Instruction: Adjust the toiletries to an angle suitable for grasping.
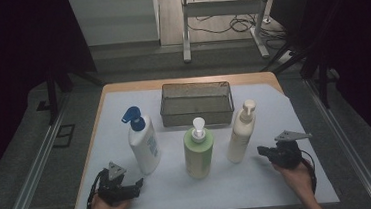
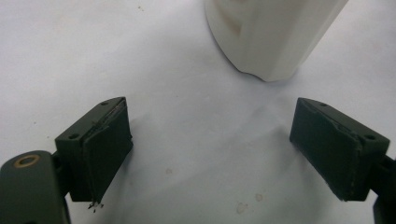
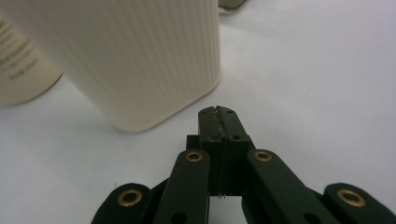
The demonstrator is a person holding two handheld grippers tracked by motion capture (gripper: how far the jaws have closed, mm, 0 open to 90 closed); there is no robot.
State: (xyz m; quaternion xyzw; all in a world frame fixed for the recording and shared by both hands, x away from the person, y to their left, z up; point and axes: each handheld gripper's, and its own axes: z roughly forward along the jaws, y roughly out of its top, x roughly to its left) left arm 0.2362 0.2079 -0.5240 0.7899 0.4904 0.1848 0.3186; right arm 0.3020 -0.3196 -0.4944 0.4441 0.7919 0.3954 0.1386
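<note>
Three pump bottles stand on the white sheet: a white one with a blue pump [image 1: 143, 140] at the left, a green one [image 1: 199, 148] in the middle, and a cream ribbed one [image 1: 241, 131] at the right. My left gripper [image 1: 138, 182] rests near the front left, just below the blue-pump bottle [image 2: 273, 35]; its jaws stand wide open with bare sheet between them. My right gripper [image 1: 261, 151] sits to the right of the cream bottle [image 3: 135, 60], close to its base without touching; its jaws are pressed together with nothing between them.
A dark wire-mesh basket [image 1: 196, 103] stands behind the bottles at the back middle. The white sheet [image 1: 285, 116] covers most of the wooden table. Metal rails run along both sides, and a desk frame with cables stands on the floor beyond.
</note>
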